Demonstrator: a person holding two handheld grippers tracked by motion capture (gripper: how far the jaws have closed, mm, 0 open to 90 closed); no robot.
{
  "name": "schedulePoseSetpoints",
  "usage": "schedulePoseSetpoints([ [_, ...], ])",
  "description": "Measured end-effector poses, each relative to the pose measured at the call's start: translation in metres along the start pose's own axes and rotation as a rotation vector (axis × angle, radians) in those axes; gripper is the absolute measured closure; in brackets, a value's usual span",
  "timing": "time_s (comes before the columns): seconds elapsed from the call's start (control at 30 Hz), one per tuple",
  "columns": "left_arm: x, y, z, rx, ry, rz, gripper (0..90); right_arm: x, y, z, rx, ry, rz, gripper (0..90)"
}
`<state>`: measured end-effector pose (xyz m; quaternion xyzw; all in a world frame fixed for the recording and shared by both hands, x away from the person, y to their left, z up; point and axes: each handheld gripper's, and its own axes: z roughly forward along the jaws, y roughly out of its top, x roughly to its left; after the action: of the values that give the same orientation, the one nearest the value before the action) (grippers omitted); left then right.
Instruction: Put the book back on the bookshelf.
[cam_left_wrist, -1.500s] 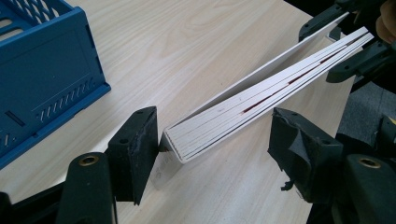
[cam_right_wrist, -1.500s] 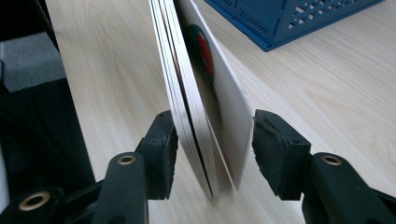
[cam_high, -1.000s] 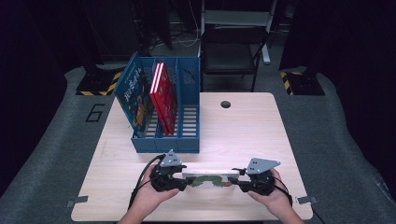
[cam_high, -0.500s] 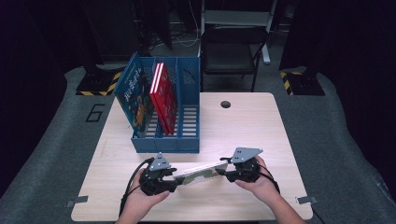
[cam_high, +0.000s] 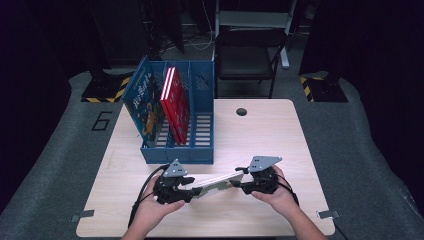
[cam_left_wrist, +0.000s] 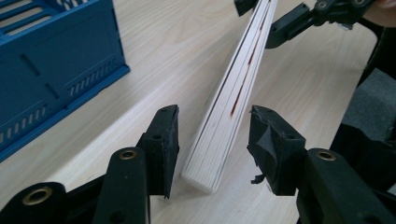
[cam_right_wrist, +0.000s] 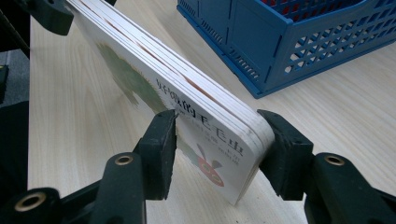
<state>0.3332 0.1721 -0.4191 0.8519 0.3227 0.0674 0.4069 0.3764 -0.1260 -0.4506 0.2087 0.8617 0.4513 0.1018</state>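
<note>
Board book (cam_high: 216, 182) btwn both grippers, left gripper (cam_left_wrist: 215, 140) jaws apart, right gripper (cam_right_wrist: 217, 140) pads touching.

A: What is the thing in hand?
B: A thick white board book (cam_high: 216, 182), its cover showing a green caterpillar with a red head.
A: How does it sit?
B: On edge, slanted, on the surface (cam_high: 260, 135) near its front edge.
</note>
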Motion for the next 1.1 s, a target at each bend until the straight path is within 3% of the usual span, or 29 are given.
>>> schedulePoseSetpoints([
  [0.07, 0.000, 0.002, 0.001, 0.010, 0.003, 0.000, 51.4, 0.000, 0.000, 0.000, 0.001, 0.000, 0.002, 48.8],
  [0.1, -0.001, 0.004, 0.005, 0.040, 0.027, -0.033, 47.5, 0.001, 0.000, -0.001, 0.000, -0.004, -0.001, 48.4],
  [0.2, -0.002, 0.008, 0.009, 0.037, 0.006, -0.022, 51.4, 0.001, -0.002, -0.001, -0.011, -0.001, 0.012, 48.2],
  [0.3, -0.005, 0.012, 0.013, 0.059, 0.015, -0.019, 52.1, 0.000, -0.004, -0.003, -0.012, -0.012, 0.025, 48.1],
  [0.53, -0.007, 0.023, 0.018, 0.091, 0.028, 0.014, 58.3, -0.003, -0.006, -0.007, -0.033, -0.039, 0.045, 48.0],
  [0.57, -0.008, 0.026, 0.020, 0.098, 0.033, 0.034, 59.3, -0.002, -0.007, -0.008, -0.035, -0.043, 0.052, 48.0],
  [0.7, -0.010, 0.029, 0.024, 0.124, 0.016, 0.065, 62.3, -0.001, -0.010, -0.009, -0.026, -0.049, 0.053, 48.1],
  [1.1, -0.011, 0.034, 0.030, 0.124, 0.009, 0.035, 66.2, 0.001, -0.011, -0.009, -0.032, -0.078, 0.058, 48.1],
])
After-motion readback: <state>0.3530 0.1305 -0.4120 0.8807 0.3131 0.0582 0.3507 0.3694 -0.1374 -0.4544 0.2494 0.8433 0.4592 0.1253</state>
